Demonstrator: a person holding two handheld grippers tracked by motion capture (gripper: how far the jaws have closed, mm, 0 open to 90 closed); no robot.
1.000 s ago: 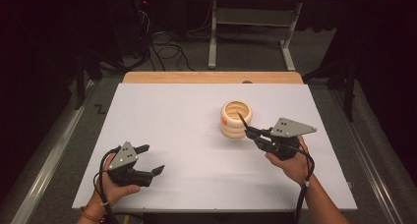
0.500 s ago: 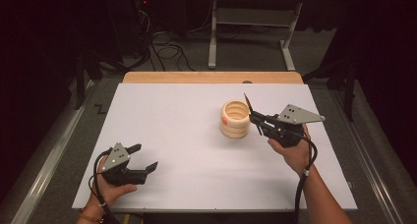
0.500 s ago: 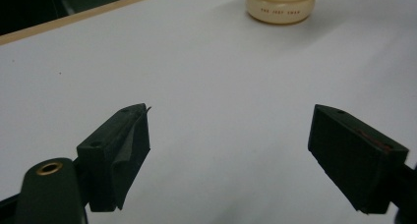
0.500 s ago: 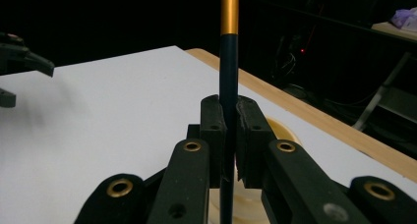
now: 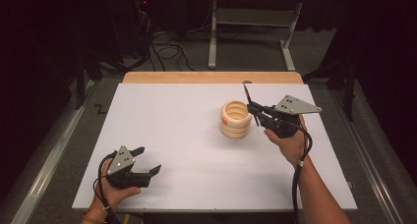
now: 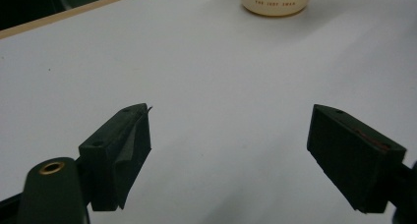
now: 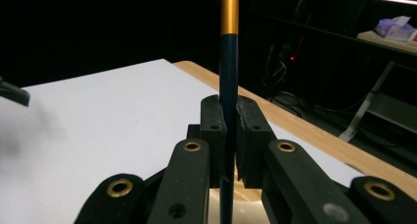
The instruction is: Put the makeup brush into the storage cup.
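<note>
One thin rod: a dark stick with a gold band near its top, stood upright between the jaws in the right gripper view, running from below the jaws to past the top of that view. From above it looked like a slim dark sliver poking up and away from the gripper, just beside the cup.
Right gripper: clamped tight on that stick, both pads pressed flat against it, so it was properly gripped. It sat just right of the cup, held up off the table in the person's right hand, with the grey three-cornered plate on top.
Cup: a pale cream ribbed holder, open on top, stood upright on the white table, right of the middle. In the left gripper view it showed at the top edge with small red lettering I couldn't read properly.
Left gripper: jaws spread wide with nothing between them, just bare table, so fully let go. It was low at the near left part of the table, well apart from the cup, in the left hand.
Table: white top with a wooden strip along the far edge.
Further out: dark floor, cables and metal frame legs beyond the table.
</note>
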